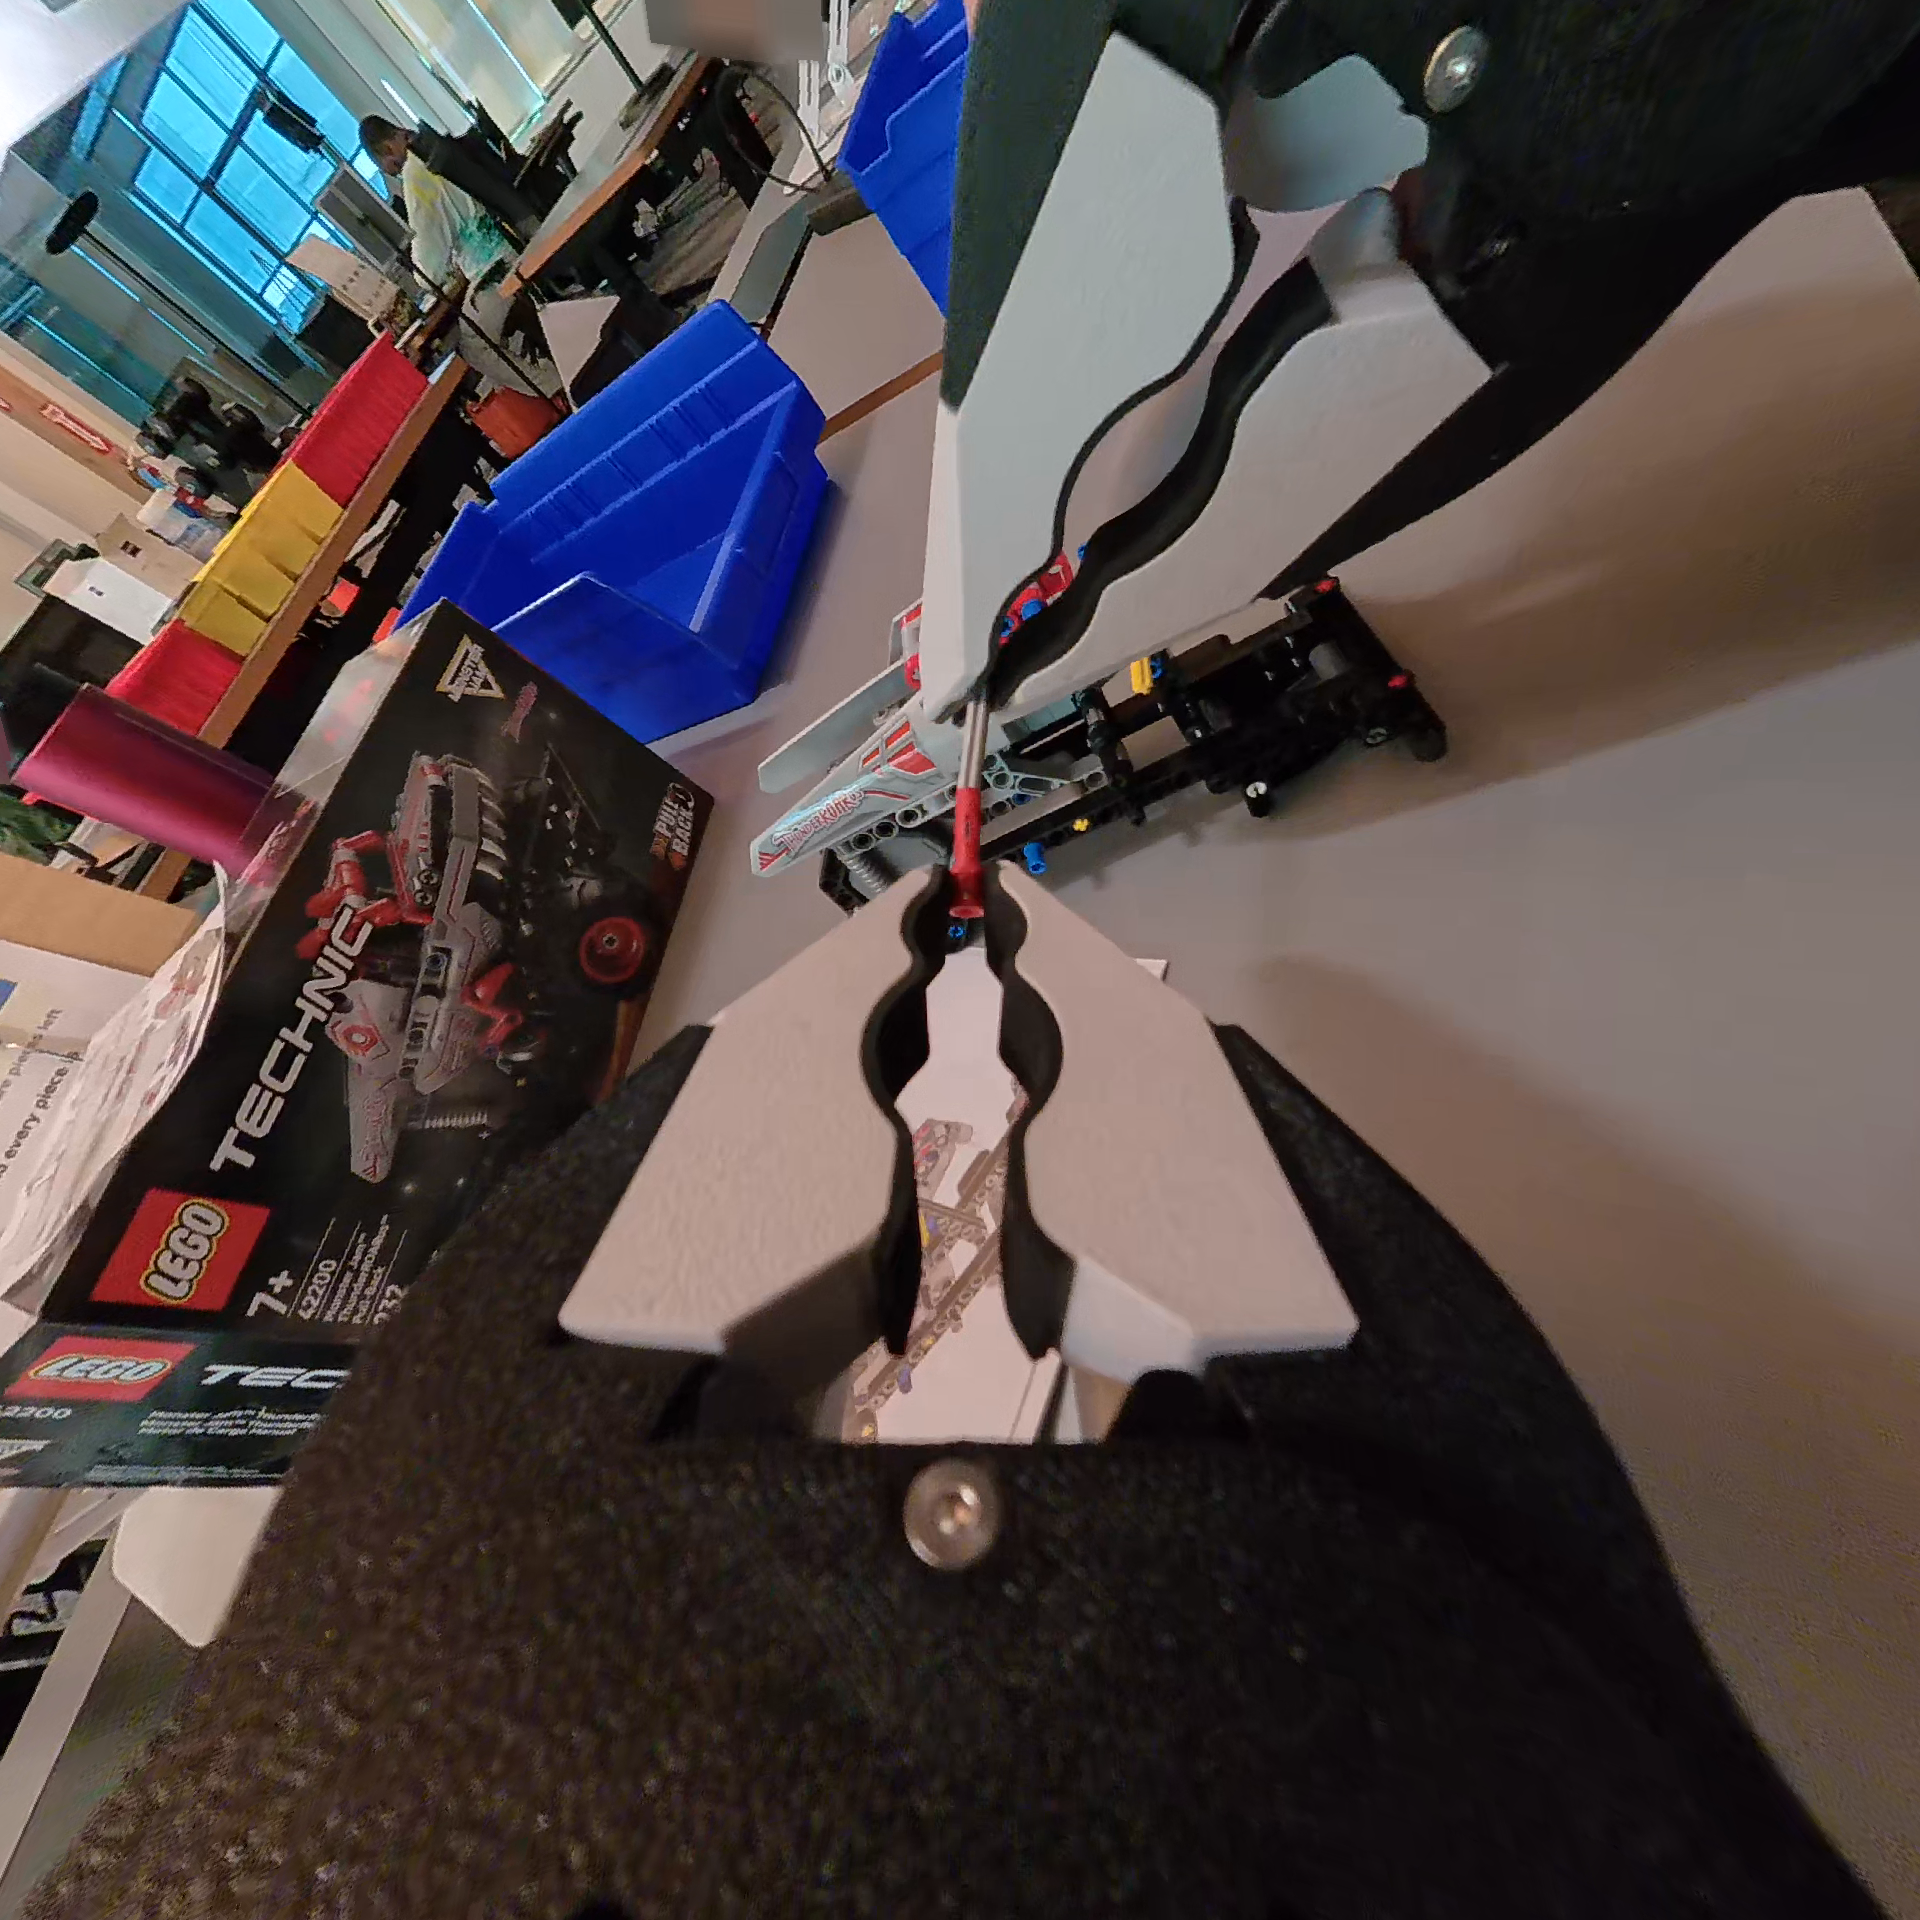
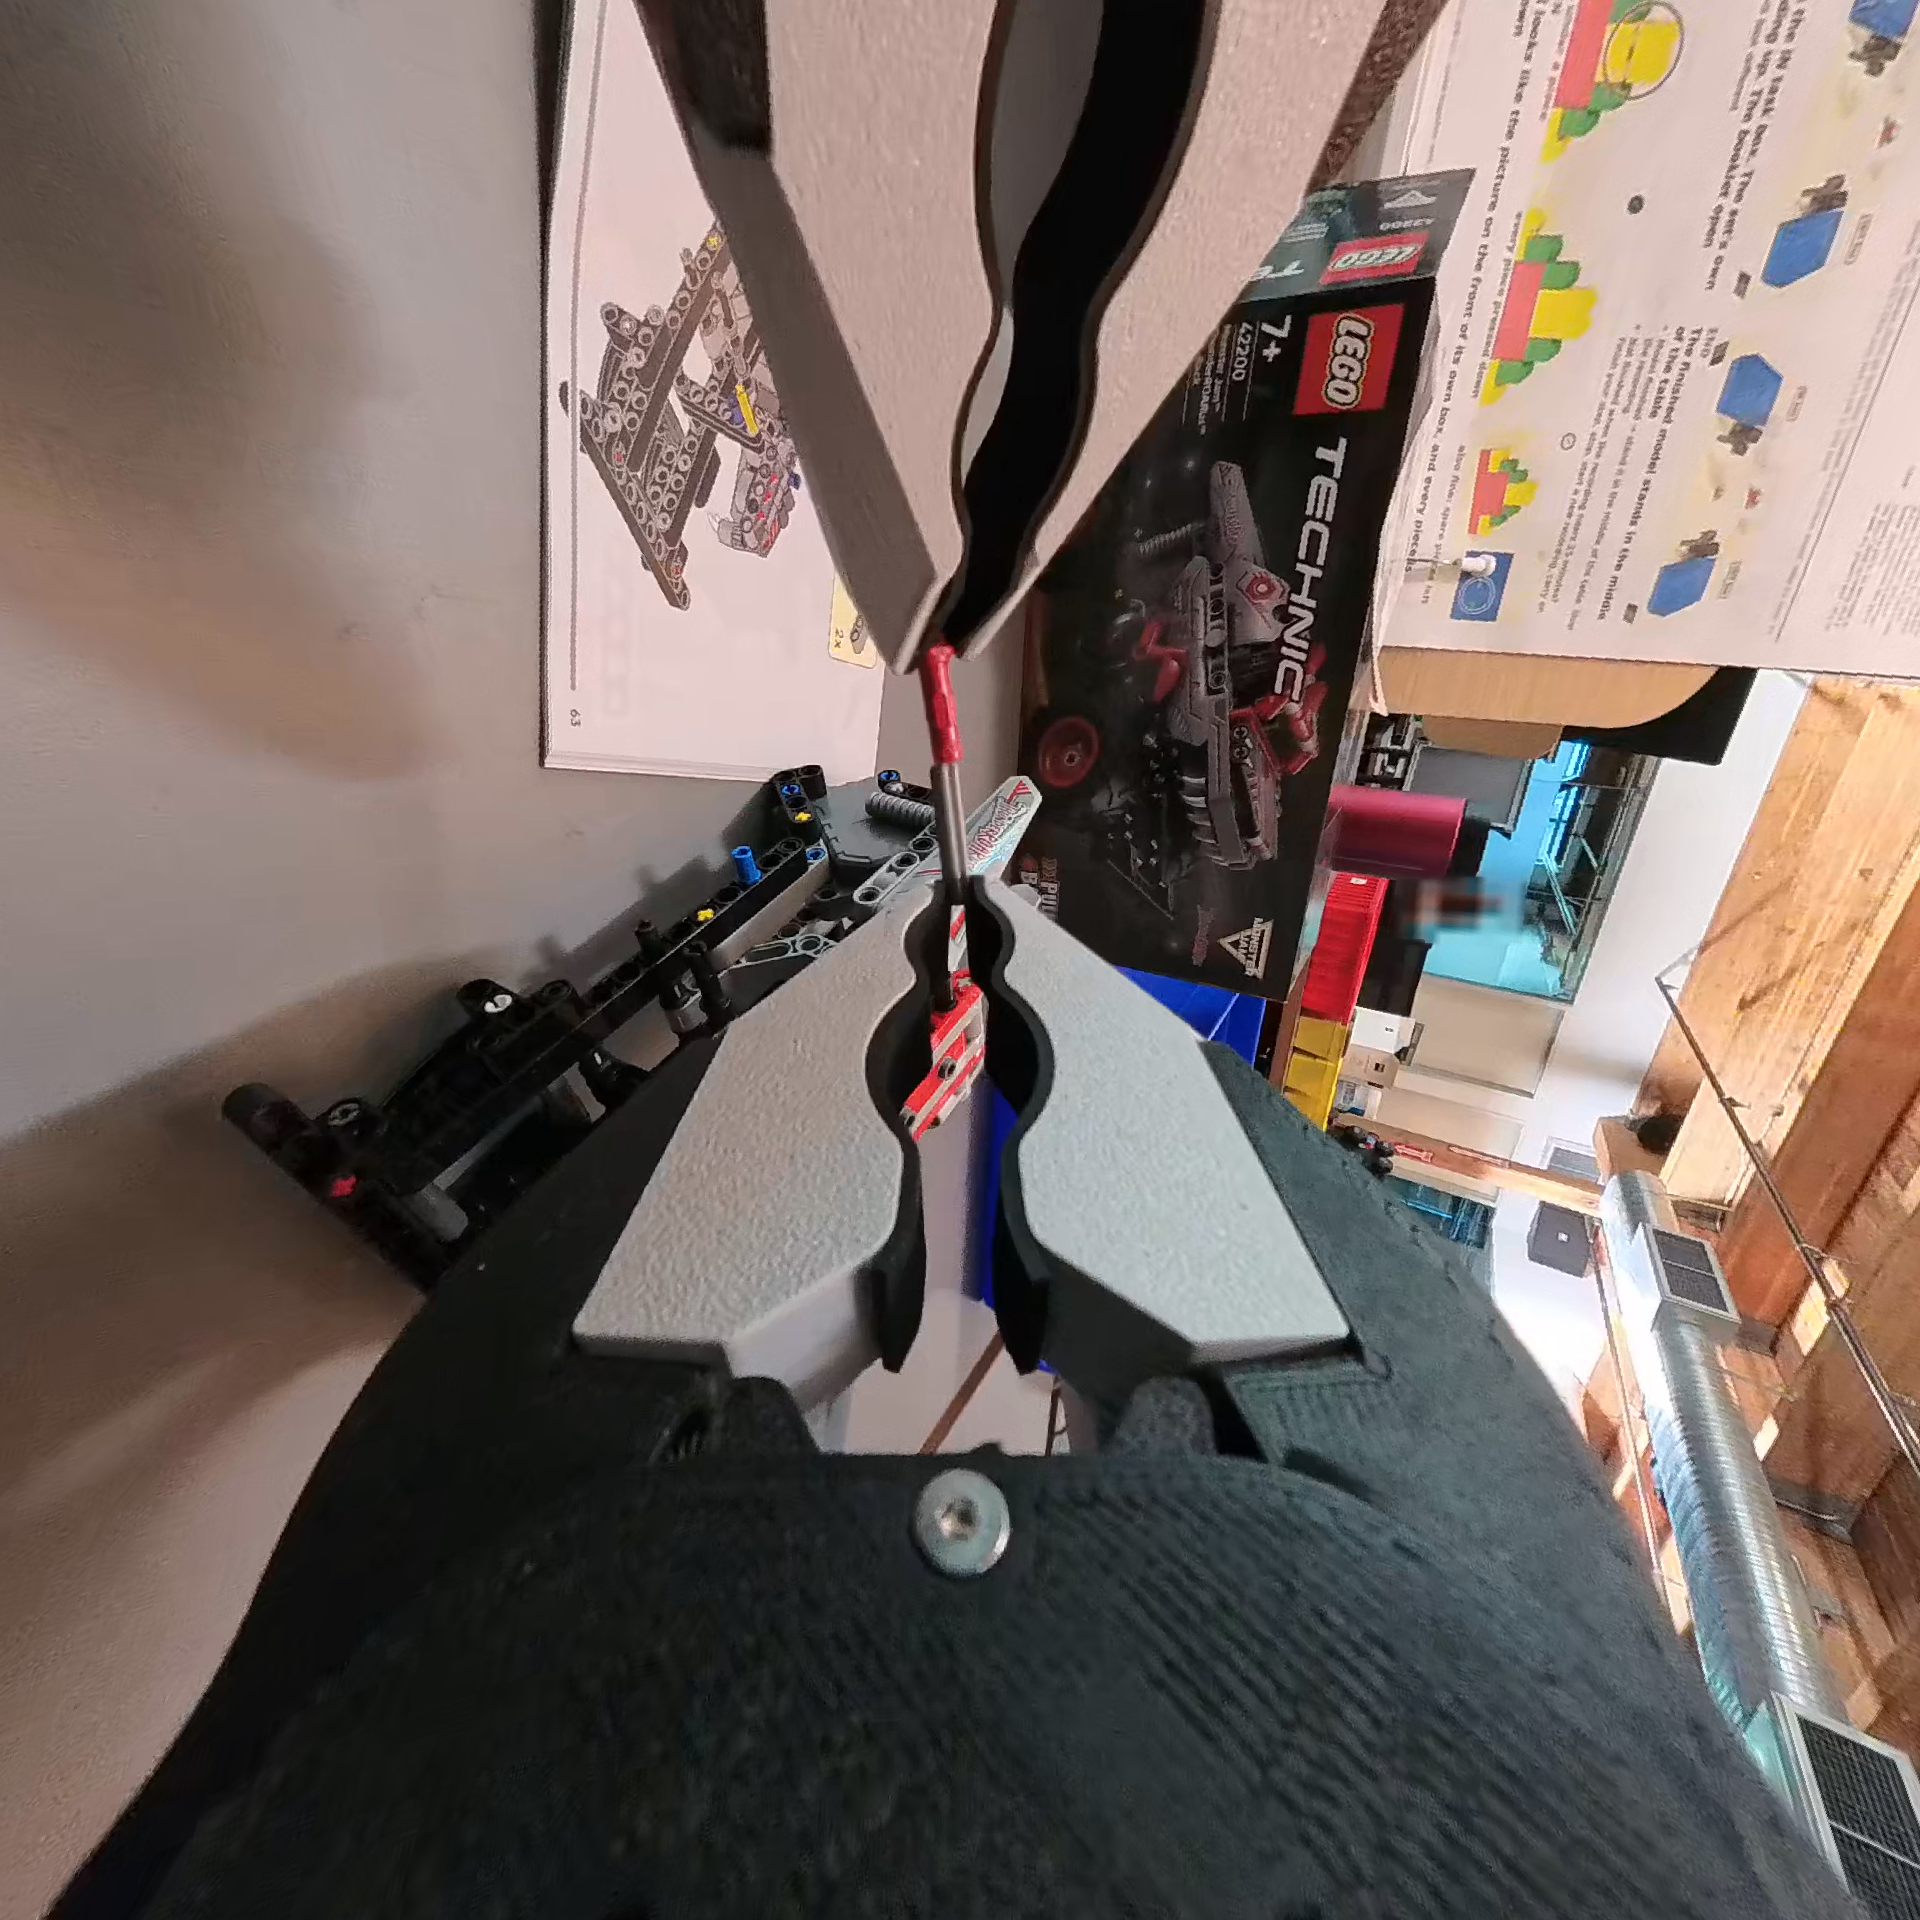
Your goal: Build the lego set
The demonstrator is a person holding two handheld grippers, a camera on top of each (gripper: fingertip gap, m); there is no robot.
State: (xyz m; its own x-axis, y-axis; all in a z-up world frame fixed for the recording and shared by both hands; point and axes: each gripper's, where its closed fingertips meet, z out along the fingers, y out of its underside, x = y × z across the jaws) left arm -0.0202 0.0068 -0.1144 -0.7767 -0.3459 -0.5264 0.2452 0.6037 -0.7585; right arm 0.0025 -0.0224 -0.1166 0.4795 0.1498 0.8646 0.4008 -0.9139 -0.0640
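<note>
Desk: plain grey matte desk (image 1: 1558, 1039), soft shadows of the tools across it.
Left hand-held gripper: left hand-held gripper (image 1: 961, 902), grey fingers with wavy black pads, closed on the red end of a thin grey axle with red sleeve (image 1: 968, 790); seen from the other side at (image 2: 943, 644).
Right hand-held gripper: right hand-held gripper (image 2: 961, 904), same build, clamped on the grey end of the same axle, tip to tip with the left; seen at (image 1: 977, 698) in the left wrist view. A small red-and-white striped piece (image 2: 948, 1049) shows in the gap between its pads; held or behind, cannot tell.
Axle place: in the air between both tips, above the model.
Model: partly built black-and-grey beam chassis with a white-red stickered panel (image 1: 1122, 727), lying on the desk below the tips; also (image 2: 582, 1029).
Booklet: open white instruction booklet page (image 2: 665, 436) flat on the desk beyond the chassis.
Box: black lego set box with truck picture (image 1: 343, 997), standing tilted near the model; (image 2: 1236, 644).
Bins: blue plastic storage bins (image 1: 644, 540) on the desk behind the model.
Sheet: printed white guide sheet with coloured block pictures (image 2: 1662, 312), beside the box.
Cylinder: magenta cylinder (image 1: 135, 779) behind the box.
Room: large blue-tinted windows (image 1: 208, 156), red and yellow bins (image 1: 301, 488) along a wooden bench, a person in the distance (image 1: 416, 187), wood-plank ceiling with a silver duct (image 2: 1714, 1455).
</note>
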